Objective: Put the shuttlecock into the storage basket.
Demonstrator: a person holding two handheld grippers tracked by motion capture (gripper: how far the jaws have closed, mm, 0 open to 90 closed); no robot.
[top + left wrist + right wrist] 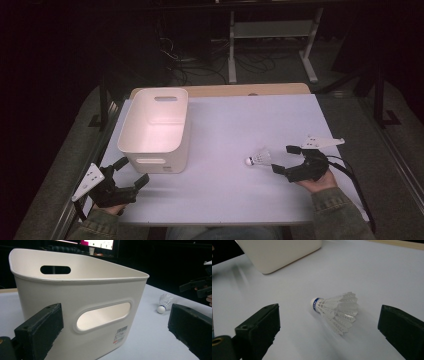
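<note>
Looking down from the high view, a white shuttlecock point(258, 160) lies on its side on the pale counter point(235, 120), cork end pointing toward the white plastic bin point(155, 129) that stands well apart at the left. The right tool point(286, 159) sits just beside the shuttlecock's feather skirt, held in the person's right hand point(316, 181); its black jaws are spread apart and not touching the shuttlecock. The left tool point(134, 171) rests near the bin's front corner, jaws also apart, holding nothing.

From the left gripper view, the bin point(80, 302) stands close ahead, upright, with a handle slot in its near wall and a small barcode label low on that wall. The left tool's point(115, 326) two jaws stand wide on either side of the picture. Farther off to the right lies the shuttlecock point(165, 303) on the counter.

From the right gripper view, the shuttlecock point(335, 310) lies between the right tool's point(329, 322) open jaws, a little ahead of them, blue band around its cork, feathers toward the right jaw. The bin's base corner point(279, 253) shows at the top left.
</note>
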